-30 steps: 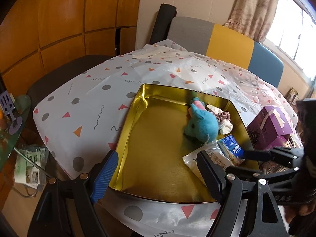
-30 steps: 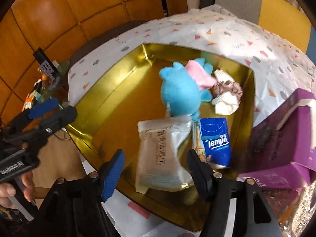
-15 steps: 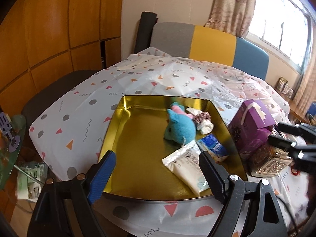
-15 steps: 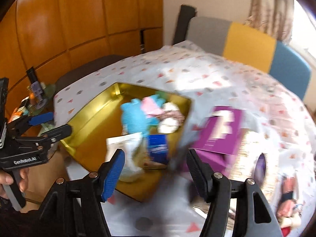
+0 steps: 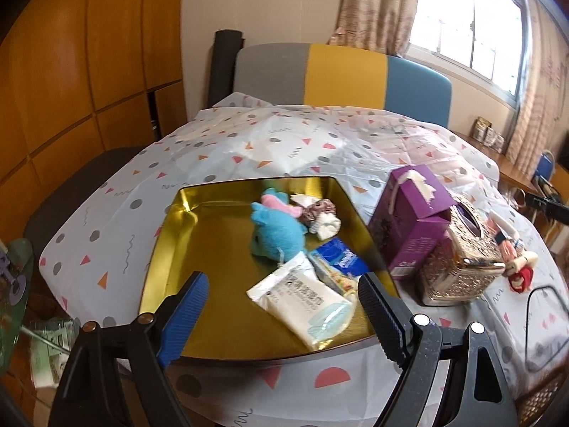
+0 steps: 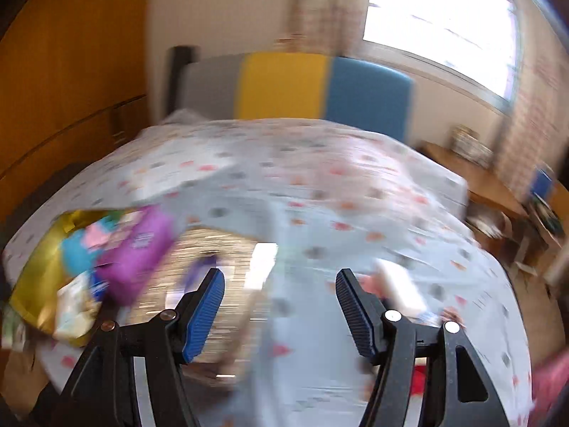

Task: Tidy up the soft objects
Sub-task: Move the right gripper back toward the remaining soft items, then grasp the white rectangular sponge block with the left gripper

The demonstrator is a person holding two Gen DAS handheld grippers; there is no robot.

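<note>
A gold tray [image 5: 199,263] lies on the patterned tablecloth. In it are a blue plush toy [image 5: 277,235], a small brown and white soft item [image 5: 320,213], a blue Tempo tissue pack [image 5: 338,259] and a white wipes packet [image 5: 306,302]. My left gripper [image 5: 281,313] is open and empty, above the tray's near edge. My right gripper [image 6: 279,306] is open and empty over the tablecloth, right of the tray [image 6: 39,277]; this view is motion-blurred. A small doll [image 5: 512,252] lies at the right of the table.
A purple box [image 5: 412,220] and a gold ornate tissue box [image 5: 466,259] stand right of the tray. A grey, yellow and blue sofa [image 5: 341,74] is behind the table. A wire basket rim [image 5: 547,320] is at the near right. A wooden wall is on the left.
Both grippers have pulled back from the tray. The right gripper has swung right, away from the tray and over the open tablecloth. Both stay open and empty.
</note>
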